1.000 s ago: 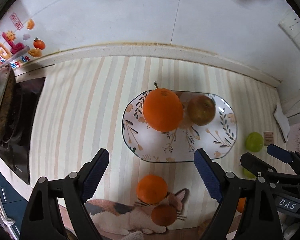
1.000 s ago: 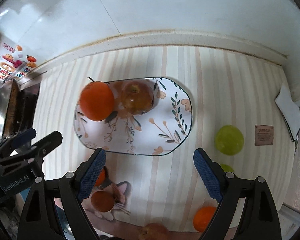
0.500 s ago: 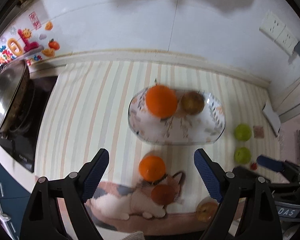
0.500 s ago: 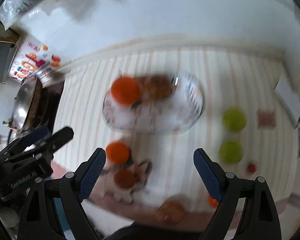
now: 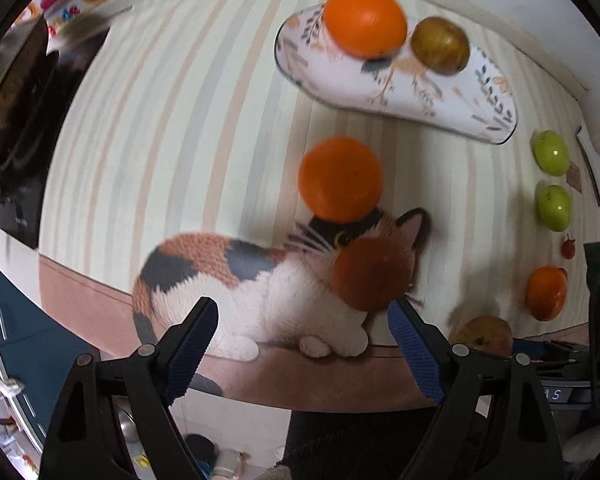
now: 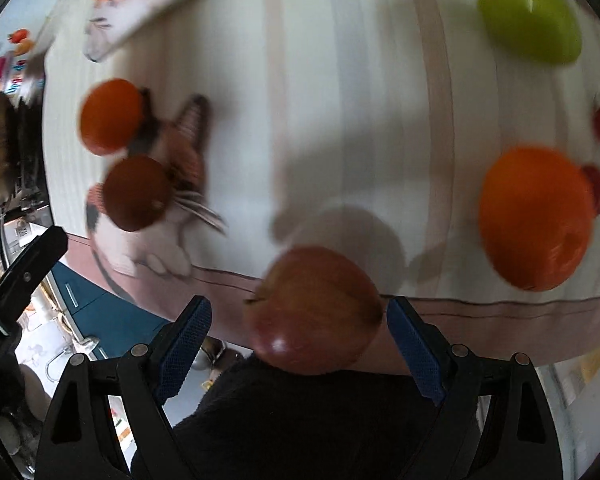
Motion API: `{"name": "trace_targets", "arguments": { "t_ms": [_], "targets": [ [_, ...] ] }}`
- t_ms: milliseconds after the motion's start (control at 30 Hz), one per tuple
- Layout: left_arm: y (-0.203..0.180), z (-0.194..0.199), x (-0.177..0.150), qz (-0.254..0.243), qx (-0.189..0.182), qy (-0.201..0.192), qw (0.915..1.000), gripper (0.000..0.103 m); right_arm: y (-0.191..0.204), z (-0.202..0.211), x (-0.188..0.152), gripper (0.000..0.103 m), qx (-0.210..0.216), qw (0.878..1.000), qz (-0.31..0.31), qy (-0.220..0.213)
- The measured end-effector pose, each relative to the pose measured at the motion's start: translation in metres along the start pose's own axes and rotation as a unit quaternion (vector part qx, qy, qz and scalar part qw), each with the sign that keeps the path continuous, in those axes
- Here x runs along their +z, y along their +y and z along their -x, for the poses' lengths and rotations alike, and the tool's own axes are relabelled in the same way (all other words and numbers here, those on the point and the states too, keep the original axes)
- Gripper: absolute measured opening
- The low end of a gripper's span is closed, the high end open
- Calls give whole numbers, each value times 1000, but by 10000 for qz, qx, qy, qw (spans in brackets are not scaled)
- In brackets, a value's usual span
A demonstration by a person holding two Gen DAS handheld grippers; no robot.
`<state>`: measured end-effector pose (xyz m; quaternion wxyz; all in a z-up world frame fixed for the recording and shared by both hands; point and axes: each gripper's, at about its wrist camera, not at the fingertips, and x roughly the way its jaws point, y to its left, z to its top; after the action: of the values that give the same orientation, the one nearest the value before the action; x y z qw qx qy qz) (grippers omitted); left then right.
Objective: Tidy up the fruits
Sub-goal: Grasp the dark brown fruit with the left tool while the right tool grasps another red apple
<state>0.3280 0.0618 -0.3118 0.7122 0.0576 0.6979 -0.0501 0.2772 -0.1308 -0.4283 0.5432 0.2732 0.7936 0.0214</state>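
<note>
Fruits lie scattered on the striped mat: a red apple (image 6: 314, 312) sits at the near edge between the wide-open, empty jaws of the right gripper (image 6: 298, 344), while the left gripper (image 5: 302, 350), equally wide and empty, hangs above a dark orange fruit (image 5: 372, 274) on the cat print. To do the step well, I judge the right gripper should centre on the apple, sink to its widest part and close gently, since it sits close to the edge. The apple looks smooth, glossy, reddish with yellow streaks; the plate (image 5: 480, 120) already holds two fruits.
</note>
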Motion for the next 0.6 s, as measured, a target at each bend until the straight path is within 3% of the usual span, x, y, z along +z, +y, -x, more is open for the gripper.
{"name": "trace_targets", "arguments": {
  "t_ms": [67,200,467,533,567,600],
  "targets": [
    [1,-4,0,59,-17,27,10000,87,-7,-7,-2,75,128,9998,-123,-23],
    [-4,-18,6,52,-222,136,9996,87,-10,-4,-8,75,213,9992,-59,-323],
    [-42,-53,24,-494,-382,364,9974,87,-7,18,-4,75,-188,9963,111,-830],
    [-49,-62,25,-550,-504,433,9963,71,-5,20,-2,75,-280,9951,143,-933],
    [-50,-66,25,-531,-490,469,9963,53,-4,21,-2,75,-305,9946,144,-984],
    [-52,-69,24,-529,-432,468,9966,53,-3,21,-2,75,-307,9944,134,-998]
  ]
}}
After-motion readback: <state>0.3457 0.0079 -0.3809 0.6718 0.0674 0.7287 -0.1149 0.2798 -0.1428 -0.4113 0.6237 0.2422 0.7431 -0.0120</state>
